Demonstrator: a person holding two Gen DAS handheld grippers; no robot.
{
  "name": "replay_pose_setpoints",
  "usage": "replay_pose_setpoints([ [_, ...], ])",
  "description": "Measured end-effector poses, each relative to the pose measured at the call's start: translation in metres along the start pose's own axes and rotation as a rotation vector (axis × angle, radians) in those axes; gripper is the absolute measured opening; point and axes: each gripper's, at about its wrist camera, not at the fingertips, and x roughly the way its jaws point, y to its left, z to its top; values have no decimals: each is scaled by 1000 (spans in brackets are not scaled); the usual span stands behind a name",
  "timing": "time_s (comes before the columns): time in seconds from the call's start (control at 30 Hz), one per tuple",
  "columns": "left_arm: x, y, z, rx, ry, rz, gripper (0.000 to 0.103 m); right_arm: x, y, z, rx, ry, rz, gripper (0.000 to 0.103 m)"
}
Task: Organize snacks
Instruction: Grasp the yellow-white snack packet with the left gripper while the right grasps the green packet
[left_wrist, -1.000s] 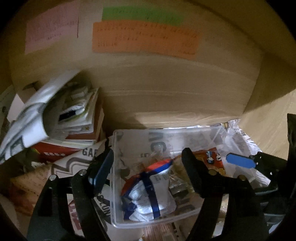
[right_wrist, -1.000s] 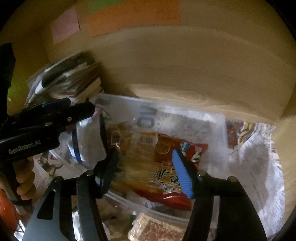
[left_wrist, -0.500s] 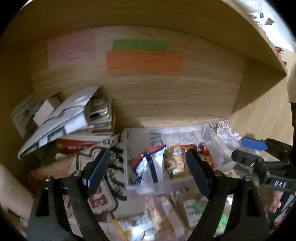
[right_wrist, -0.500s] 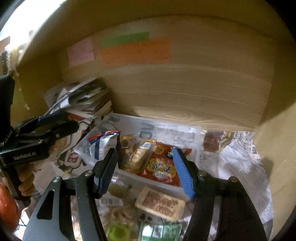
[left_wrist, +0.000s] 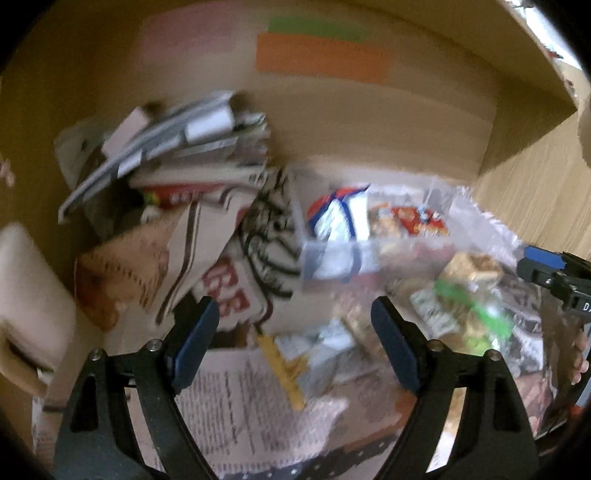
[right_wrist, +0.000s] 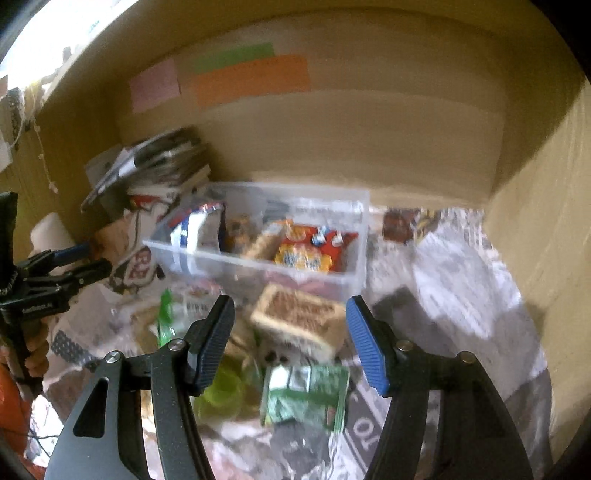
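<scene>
Clear bin (right_wrist: 354, 258) holding red packet (right_wrist: 306, 251), blue-white packet (right_wrist: 195, 229), biscuit bar (right_wrist: 264, 242)

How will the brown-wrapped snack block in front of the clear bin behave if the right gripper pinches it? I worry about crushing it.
The brown-wrapped block looks boxy with flat faces, so it probably holds its shape and will not roll. Its wrapper seems like thin film, likely slick, so it may slip between the open right gripper. It rests on loose packets beside the clear bin, so pushing may tip it.

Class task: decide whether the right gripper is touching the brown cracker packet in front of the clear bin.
Apart. In the right wrist view the right gripper stands open, and the brown cracker packet lies beyond it with newspaper showing beside both fingertips.
</scene>
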Motion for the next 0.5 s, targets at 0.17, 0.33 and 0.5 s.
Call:
replay_pose_setpoints([
  [0.17, 12, 13, -21, -30, 68, 10, 85, 6, -11, -20, 48, 55, 10, 59],
  [0.33, 24, 9, -30, -22, 128, -19, 85, 17, -17, -39, 73, 123, 6, 59],
  [0.5, 43, -7, -29, -12, 191, -71, 85, 26, -20, -50, 74, 169, 2, 60],
])
